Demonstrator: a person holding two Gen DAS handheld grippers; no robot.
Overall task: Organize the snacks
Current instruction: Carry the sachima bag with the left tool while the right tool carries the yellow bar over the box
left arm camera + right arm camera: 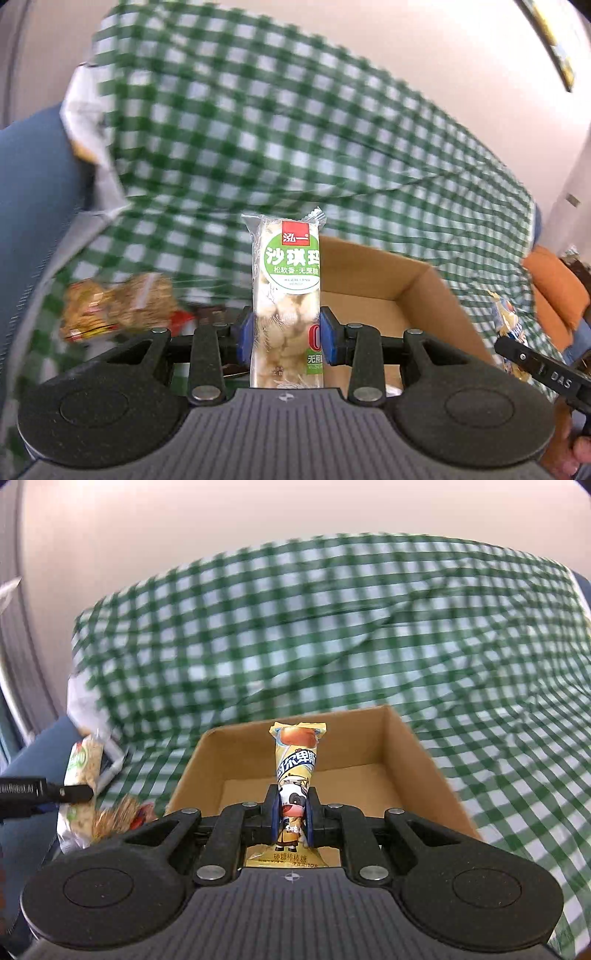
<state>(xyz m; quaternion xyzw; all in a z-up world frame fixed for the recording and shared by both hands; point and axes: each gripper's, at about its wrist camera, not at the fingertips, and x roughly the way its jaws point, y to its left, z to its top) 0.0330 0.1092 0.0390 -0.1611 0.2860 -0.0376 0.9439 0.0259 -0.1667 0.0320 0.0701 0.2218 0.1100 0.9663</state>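
Both grippers carry snacks above a green-checked cloth (332, 627): the left gripper (286, 332) has its jaws clamped on the lower half of a wrapped sachima bar (286, 291), which stands upright between the blue pads, while the right gripper (292, 812) has its jaws drawn narrow around the slim waist of a yellow lollipop packet (295, 768) printed with a cartoon cow. The cardboard box (417, 753) sits just beyond both, open-topped on the cloth; the floor of it that shows looks bare, though its near corner is hidden behind the grippers. The likeliest mishap, judging from the grips, is a slip: the lollipop is pinched on loose, glossy wrapper and the tall bar is held low, so either could swivel or drop short of the box's near wall. More packets (118, 306) lie on the cloth to the left of the box, well outside it and yet to be sorted.
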